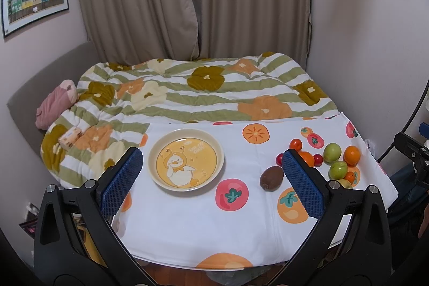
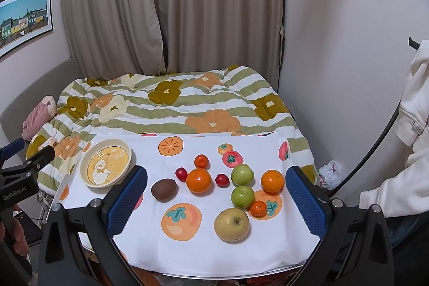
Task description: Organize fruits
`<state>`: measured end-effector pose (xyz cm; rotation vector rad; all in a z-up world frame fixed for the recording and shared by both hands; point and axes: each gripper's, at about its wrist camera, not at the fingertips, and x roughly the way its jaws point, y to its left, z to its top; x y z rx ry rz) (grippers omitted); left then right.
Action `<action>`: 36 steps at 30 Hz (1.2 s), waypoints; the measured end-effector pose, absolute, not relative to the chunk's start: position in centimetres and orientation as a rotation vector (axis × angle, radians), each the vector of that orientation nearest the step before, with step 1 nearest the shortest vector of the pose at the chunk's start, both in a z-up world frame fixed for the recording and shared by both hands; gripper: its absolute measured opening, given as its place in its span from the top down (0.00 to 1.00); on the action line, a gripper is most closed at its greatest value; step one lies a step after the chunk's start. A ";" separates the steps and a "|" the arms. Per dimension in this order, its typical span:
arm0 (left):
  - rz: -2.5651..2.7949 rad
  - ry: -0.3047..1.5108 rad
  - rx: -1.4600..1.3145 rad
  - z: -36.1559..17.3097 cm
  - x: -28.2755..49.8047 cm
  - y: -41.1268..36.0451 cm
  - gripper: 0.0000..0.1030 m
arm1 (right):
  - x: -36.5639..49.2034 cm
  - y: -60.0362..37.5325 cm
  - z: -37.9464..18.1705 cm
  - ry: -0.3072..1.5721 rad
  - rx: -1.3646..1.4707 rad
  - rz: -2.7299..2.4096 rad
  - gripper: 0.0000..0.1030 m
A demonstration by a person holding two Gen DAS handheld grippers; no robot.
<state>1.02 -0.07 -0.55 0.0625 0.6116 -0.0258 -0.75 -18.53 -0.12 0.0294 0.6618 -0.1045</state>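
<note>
A yellow duck plate [image 1: 186,162] [image 2: 106,162] lies bare on the white fruit-print cloth [image 1: 193,219]. To its right lie a brown kiwi [image 1: 271,177] [image 2: 164,189], a big orange [image 2: 199,180], another orange [image 2: 272,181], two green apples [image 2: 242,174] [image 2: 242,196], small mandarins [image 2: 201,161] [image 2: 258,208], two red cherry tomatoes [image 2: 181,174] [image 2: 222,179] and a yellow pear [image 2: 232,224]. My left gripper [image 1: 211,160] hovers open above the plate and kiwi. My right gripper [image 2: 215,177] hangs open over the fruit cluster. Neither holds anything.
Behind the cloth spreads a striped flowered quilt [image 2: 171,103] with a pink plush [image 1: 55,105] at its left. Curtains and walls close the back. A white sleeve [image 2: 405,152] stands at right. The table edge [image 2: 228,276] runs near the front.
</note>
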 end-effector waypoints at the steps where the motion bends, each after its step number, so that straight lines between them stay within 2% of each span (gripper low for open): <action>1: -0.025 0.611 0.063 -0.6 1.0 -0.1 0.00 | -0.8 -18.5 -0.1 0.661 0.028 -0.105 0.00; 36: -0.016 0.608 0.080 -0.7 0.5 0.1 0.00 | -0.8 -18.0 0.0 0.658 0.011 -0.107 0.00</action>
